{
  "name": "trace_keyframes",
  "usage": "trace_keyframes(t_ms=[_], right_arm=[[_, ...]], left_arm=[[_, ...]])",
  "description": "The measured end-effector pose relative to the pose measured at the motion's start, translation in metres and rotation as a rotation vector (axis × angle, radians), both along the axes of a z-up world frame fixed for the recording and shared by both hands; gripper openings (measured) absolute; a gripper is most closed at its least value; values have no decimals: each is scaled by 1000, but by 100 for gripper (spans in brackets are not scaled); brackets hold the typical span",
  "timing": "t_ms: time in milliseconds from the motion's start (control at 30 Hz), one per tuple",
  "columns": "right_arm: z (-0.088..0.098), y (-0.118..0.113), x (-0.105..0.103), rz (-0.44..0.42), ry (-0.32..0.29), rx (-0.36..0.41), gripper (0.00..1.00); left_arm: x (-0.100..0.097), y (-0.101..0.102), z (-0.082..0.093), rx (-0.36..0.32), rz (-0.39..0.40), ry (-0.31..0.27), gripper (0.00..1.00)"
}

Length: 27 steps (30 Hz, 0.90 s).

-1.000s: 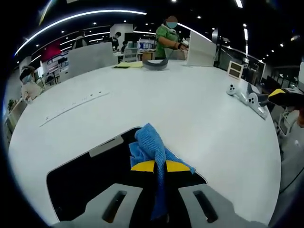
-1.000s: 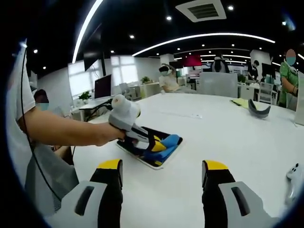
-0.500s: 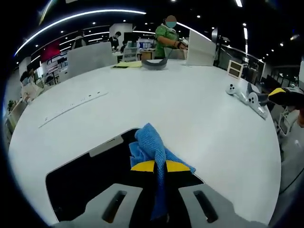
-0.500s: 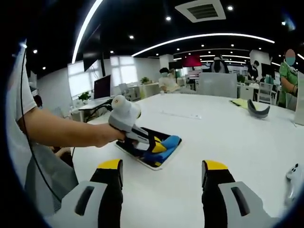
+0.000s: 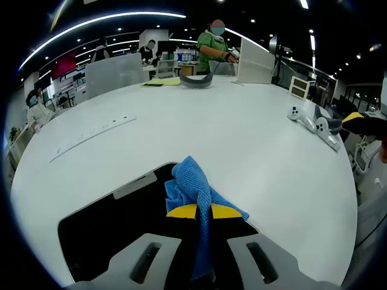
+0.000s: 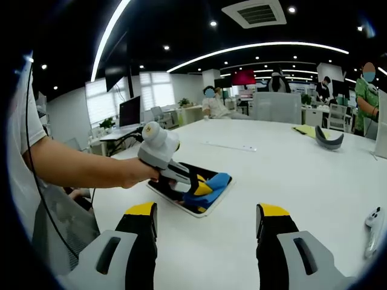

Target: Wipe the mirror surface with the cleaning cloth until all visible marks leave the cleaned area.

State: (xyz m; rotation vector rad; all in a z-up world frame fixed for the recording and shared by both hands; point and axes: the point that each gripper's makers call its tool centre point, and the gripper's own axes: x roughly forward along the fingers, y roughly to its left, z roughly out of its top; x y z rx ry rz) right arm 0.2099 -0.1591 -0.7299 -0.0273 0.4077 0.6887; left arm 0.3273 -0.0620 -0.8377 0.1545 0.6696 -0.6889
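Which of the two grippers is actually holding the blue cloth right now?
The left gripper: its yellow-tipped jaws are clamped on the blue cloth over the dark mirror. The right gripper hangs open above the bare white table, holding nothing.

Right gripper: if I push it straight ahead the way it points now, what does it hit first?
Probably nothing soon. The right gripper is open over bare white table; the mirror and the left gripper holding the blue cloth sit off to the left, though depth is unclear.

surface: white table (image 5: 199, 130)
on it: dark mirror (image 5: 115, 220), white controllers (image 5: 314, 124), grey curved object (image 5: 196, 81), yellow sheet (image 5: 160, 82)
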Motion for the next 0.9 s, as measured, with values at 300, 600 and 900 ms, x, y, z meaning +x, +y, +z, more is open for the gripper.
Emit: trace_keyframes(t_ms=[300,600,900], right_arm=[[0,1,-2,-3,1,-5,65],[1,1,-6,-9,-1,-5,65],[2,2,-7,-11,-4,-5,65]], left_arm=[[-4,-1,0,-7,-3,9,3],[-7,0,-1,-6,-5,13,3],[-13,-1,-1,3,-1,18,3]])
